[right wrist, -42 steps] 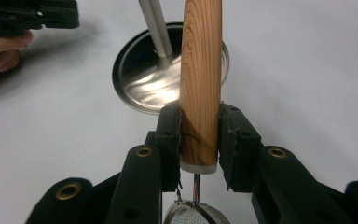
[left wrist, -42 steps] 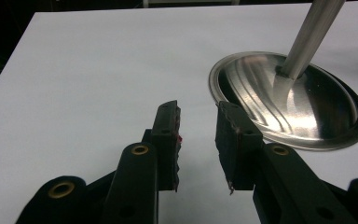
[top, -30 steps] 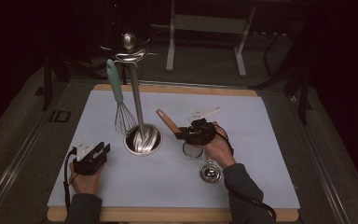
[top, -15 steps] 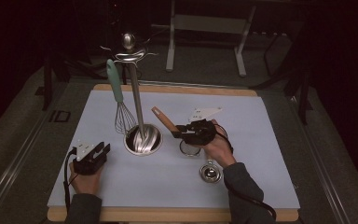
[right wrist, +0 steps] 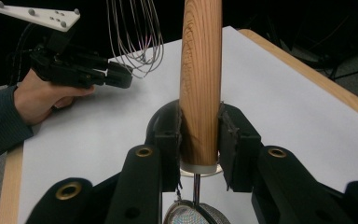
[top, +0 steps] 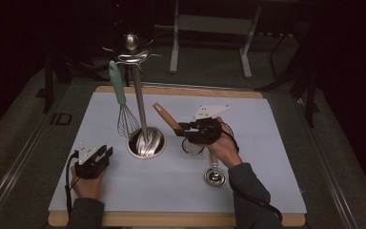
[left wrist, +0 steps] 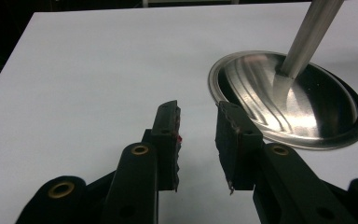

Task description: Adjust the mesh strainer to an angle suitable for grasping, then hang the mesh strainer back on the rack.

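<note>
Overhead, your right tongs grip the wooden-handled mesh strainer mid-desk, its handle angled up toward the steel utensil stand, where a mint-handled wire whisk hangs; your left tongs rest on the white-topped desk. From the left gripper view, those jaws stand apart, holding nothing, beside the stand's round base. From the right gripper view, the jaws clamp the strainer's handle just above its mesh bowl.

stand base sitting mid-mat | whisk hanging left of post | strainer lying right of base | left gripper resting front-left
</note>
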